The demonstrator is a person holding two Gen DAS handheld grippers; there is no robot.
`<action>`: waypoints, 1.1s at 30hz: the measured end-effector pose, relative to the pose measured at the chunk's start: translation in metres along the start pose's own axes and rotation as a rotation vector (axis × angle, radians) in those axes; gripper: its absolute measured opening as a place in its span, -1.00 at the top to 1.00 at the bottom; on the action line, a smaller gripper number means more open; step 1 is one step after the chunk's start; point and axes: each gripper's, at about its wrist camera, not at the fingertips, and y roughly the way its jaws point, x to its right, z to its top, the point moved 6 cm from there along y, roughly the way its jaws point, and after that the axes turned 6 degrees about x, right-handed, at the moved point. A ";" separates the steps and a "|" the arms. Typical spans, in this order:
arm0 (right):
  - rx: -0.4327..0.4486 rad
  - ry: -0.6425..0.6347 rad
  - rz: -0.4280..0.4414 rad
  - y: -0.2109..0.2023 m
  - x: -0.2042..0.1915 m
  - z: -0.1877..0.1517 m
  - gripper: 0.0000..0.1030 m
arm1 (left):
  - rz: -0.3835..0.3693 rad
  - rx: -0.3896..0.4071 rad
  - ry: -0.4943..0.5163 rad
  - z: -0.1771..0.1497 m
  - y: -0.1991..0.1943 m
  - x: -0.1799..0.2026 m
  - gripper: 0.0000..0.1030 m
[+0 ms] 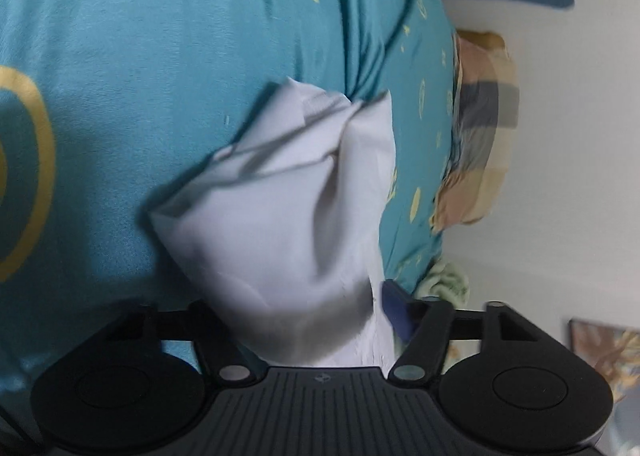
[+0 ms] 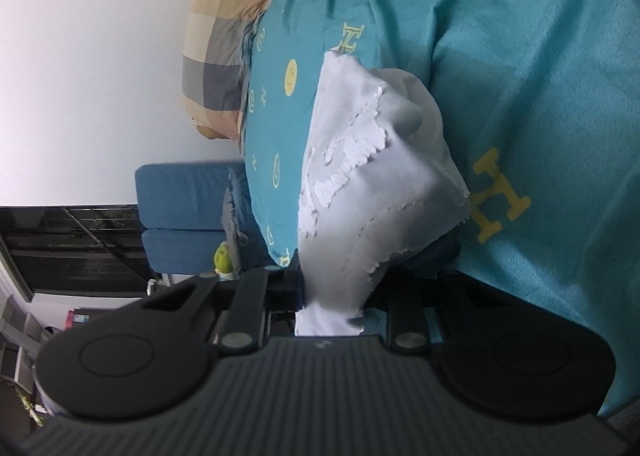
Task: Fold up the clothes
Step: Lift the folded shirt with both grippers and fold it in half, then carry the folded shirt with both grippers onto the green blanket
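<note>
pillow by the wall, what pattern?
Checked pillow: cream, peach and grey squares. Clearest in the right wrist view.

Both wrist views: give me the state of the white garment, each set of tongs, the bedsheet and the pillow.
White garment: bunched, lifted off the bed, not folded.
Left tongs: garment between them; grip unclear.
Right tongs: shut on the garment.
Teal bedsheet: spread, lightly creased.
Checked pillow: lying at the bed's edge.

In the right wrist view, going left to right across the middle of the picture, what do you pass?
White wall → checked pillow → teal bedsheet with yellow print → white garment bunched in the right gripper → more teal bedsheet, with a large yellow H.
</note>
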 end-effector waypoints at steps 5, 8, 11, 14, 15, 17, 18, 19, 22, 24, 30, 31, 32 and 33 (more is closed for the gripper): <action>0.012 -0.022 0.009 -0.005 -0.007 0.002 0.52 | -0.067 0.014 0.055 0.000 -0.006 0.018 0.47; 0.023 -0.025 0.031 -0.012 -0.017 0.005 0.52 | -0.125 0.008 0.110 -0.003 -0.008 0.041 0.53; 0.028 -0.026 0.055 -0.019 -0.030 0.009 0.52 | -0.153 0.000 0.131 -0.007 -0.011 0.058 0.53; 0.030 -0.019 0.065 -0.025 -0.042 0.013 0.52 | -0.155 -0.012 0.121 -0.014 -0.015 0.073 0.53; 0.030 -0.016 0.067 -0.026 -0.046 0.015 0.52 | -0.157 -0.013 0.117 -0.016 -0.017 0.079 0.53; 0.034 -0.013 0.070 -0.030 -0.054 0.018 0.51 | -0.164 -0.009 0.106 -0.020 -0.020 0.092 0.53; 0.037 -0.010 0.070 -0.033 -0.059 0.020 0.51 | -0.164 -0.007 0.101 -0.023 -0.021 0.099 0.53; 0.040 -0.008 0.070 -0.036 -0.064 0.022 0.51 | -0.159 -0.007 0.101 -0.027 -0.021 0.106 0.53; 0.049 -0.001 0.075 -0.045 -0.081 0.033 0.52 | -0.155 -0.016 0.110 -0.040 -0.020 0.132 0.53; 0.060 0.000 0.085 -0.052 -0.093 0.044 0.51 | -0.160 -0.028 0.121 -0.048 -0.019 0.152 0.53; 0.085 -0.034 0.119 -0.070 -0.140 0.084 0.51 | -0.199 -0.056 0.156 -0.086 -0.025 0.211 0.53; 0.091 -0.039 0.127 -0.073 -0.148 0.092 0.51 | -0.206 -0.063 0.162 -0.094 -0.025 0.219 0.53; 0.099 -0.042 0.136 -0.077 -0.156 0.100 0.51 | -0.213 -0.069 0.169 -0.101 -0.024 0.228 0.53; 0.106 -0.046 0.144 -0.080 -0.163 0.109 0.51 | -0.220 -0.075 0.176 -0.108 -0.020 0.239 0.53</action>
